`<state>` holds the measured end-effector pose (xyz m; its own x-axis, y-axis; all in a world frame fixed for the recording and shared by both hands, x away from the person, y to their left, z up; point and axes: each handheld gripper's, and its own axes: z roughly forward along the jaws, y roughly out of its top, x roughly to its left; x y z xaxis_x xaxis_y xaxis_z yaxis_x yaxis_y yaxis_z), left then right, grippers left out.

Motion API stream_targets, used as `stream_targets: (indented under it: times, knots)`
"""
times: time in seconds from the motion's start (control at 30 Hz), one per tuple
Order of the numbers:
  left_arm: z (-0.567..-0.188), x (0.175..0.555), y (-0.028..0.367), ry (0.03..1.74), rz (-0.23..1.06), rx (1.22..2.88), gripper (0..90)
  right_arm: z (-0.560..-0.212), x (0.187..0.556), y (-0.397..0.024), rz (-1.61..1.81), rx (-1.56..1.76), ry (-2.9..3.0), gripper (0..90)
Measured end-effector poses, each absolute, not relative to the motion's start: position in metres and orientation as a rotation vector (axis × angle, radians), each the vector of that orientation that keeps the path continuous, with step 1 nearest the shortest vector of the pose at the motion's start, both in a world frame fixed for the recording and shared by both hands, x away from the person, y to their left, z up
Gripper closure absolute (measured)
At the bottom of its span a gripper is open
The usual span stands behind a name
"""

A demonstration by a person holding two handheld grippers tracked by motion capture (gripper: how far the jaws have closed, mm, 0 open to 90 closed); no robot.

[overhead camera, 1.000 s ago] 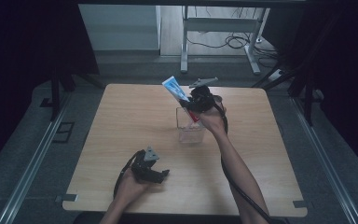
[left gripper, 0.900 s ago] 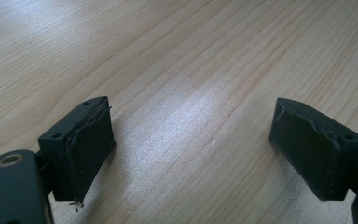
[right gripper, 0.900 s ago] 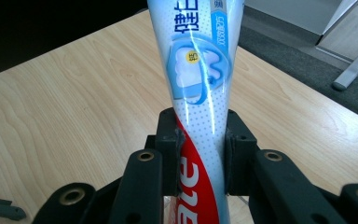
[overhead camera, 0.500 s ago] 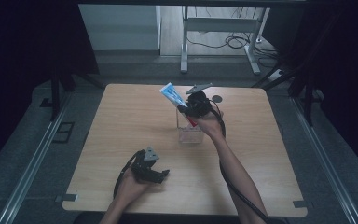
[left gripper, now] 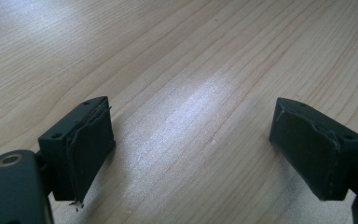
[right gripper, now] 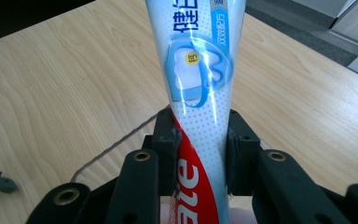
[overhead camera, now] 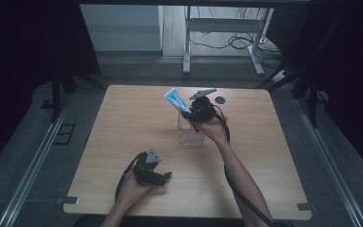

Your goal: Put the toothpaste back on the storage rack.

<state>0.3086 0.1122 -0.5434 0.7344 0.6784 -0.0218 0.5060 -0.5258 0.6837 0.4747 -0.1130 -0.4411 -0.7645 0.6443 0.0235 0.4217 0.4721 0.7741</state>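
A blue, white and red toothpaste tube (overhead camera: pixel 174 98) (right gripper: pixel 198 70) stands tilted, its top leaning to the far left, with its lower end inside a clear square container (overhead camera: pixel 190 135) at mid-table. My right gripper (overhead camera: pixel 190 114) (right gripper: pixel 200 140) is shut on the tube's lower part, just above the container's rim. Its jaws have just eased open slightly, with the pads still against the tube. My left gripper (overhead camera: pixel 162 178) (left gripper: pixel 191 149) rests open on the table near the front, with only bare wood between its pads (left gripper: pixel 91 144).
The wooden table (overhead camera: pixel 123 118) has a small dark round disc (overhead camera: pixel 220 100) near its far edge, right of the tube. Metal frame legs and cables (overhead camera: pixel 236 42) stand on the floor beyond the table.
My right gripper has sunk a little with the toothpaste tube, bringing its lower end down into the clear container. The left gripper has stayed where it was.
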Motion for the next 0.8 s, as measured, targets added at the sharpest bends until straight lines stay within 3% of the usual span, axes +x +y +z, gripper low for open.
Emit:
stream_targets:
  times: [0.53, 0.8]
  knots:
    - [-0.543, 0.309, 0.112, 0.889, 0.323, 2.243, 13.2, -0.452, 0.470, -0.118, 1.127, 0.913, 2.510, 66.9]
    - [-0.543, 0.309, 0.112, 0.888, 0.323, 2.243, 13.3, -0.451, 0.468, -0.120, 1.144, 0.927, 2.549, 57.2]
